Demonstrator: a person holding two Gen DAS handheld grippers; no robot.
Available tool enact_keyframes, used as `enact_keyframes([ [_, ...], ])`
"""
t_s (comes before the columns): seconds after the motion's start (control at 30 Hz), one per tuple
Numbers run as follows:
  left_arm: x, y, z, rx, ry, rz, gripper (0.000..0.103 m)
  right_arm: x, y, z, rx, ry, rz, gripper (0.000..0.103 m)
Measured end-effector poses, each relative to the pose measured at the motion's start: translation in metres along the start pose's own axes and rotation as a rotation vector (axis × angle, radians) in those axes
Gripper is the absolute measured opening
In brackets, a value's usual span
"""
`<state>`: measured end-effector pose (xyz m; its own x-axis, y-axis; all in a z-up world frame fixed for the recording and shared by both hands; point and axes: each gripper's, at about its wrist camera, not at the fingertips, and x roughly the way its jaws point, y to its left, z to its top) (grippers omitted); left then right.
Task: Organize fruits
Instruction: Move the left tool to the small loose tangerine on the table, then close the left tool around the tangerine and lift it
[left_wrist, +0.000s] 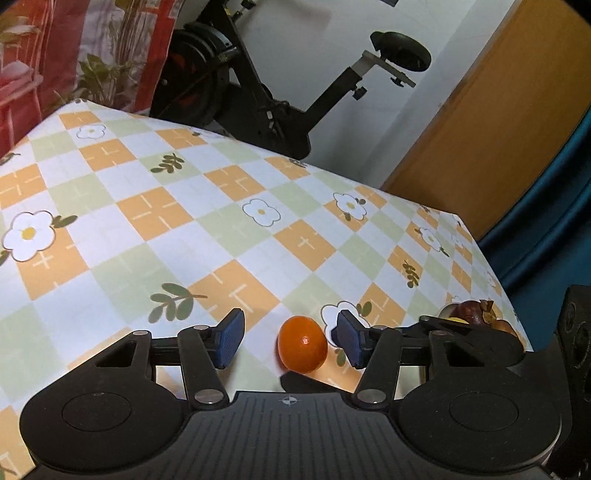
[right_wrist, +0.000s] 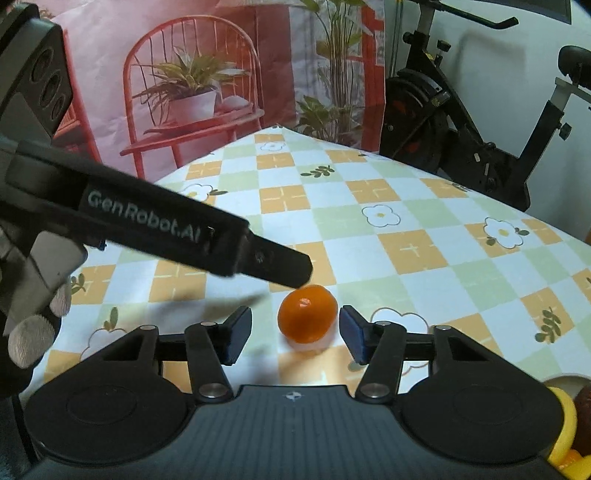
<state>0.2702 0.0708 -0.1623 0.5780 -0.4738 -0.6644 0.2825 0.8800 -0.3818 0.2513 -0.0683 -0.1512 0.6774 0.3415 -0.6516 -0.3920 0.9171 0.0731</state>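
A small orange fruit (left_wrist: 302, 343) lies on the checkered flower tablecloth (left_wrist: 147, 221). It sits between the blue pads of my left gripper (left_wrist: 290, 328), closer to the right-hand pad, and neither pad visibly presses on it. In the right wrist view the same orange fruit (right_wrist: 307, 314) lies between the pads of my right gripper (right_wrist: 295, 321), again nearer the right-hand pad with a thin gap. Both grippers stand open. A long black finger (right_wrist: 273, 260) of the left gripper reaches in from the left, its tip just above the fruit.
A pile of fruit with a dark purple one (left_wrist: 474, 312) sits at the table's right edge, and yellow and brown fruit (right_wrist: 569, 424) show at the lower right. An exercise bike (right_wrist: 461, 122) and a red printed backdrop (right_wrist: 192, 92) stand behind the table. A gloved hand (right_wrist: 33, 332) holds the left gripper.
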Motion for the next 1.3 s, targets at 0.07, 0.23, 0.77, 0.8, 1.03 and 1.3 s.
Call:
enact_keyframes([
  [0.07, 0.005, 0.0, -0.001, -0.005, 0.013, -0.017, 0.057, 0.004, -0.002, 0.0, 0.01, 0.008, 0.0, 0.054],
  [0.23, 0.017, 0.001, -0.004, 0.017, 0.046, -0.013, 0.057, 0.012, -0.007, -0.001, 0.046, 0.017, 0.003, 0.054],
  [0.77, 0.025, -0.004, -0.009, 0.057, 0.056, -0.044, 0.036, 0.012, -0.014, -0.007, 0.109, 0.001, 0.006, 0.042],
  [0.8, 0.023, -0.005, -0.01, 0.062, 0.052, -0.044, 0.036, 0.011, -0.013, -0.007, 0.109, -0.001, 0.004, 0.042],
  [1.03, 0.002, -0.022, -0.015, 0.094, 0.017, -0.056, 0.036, -0.012, -0.009, -0.011, 0.097, -0.063, -0.004, 0.041],
  [1.3, -0.018, -0.061, -0.022, 0.147, 0.002, -0.072, 0.036, -0.058, -0.006, -0.024, 0.06, -0.144, -0.022, 0.041],
])
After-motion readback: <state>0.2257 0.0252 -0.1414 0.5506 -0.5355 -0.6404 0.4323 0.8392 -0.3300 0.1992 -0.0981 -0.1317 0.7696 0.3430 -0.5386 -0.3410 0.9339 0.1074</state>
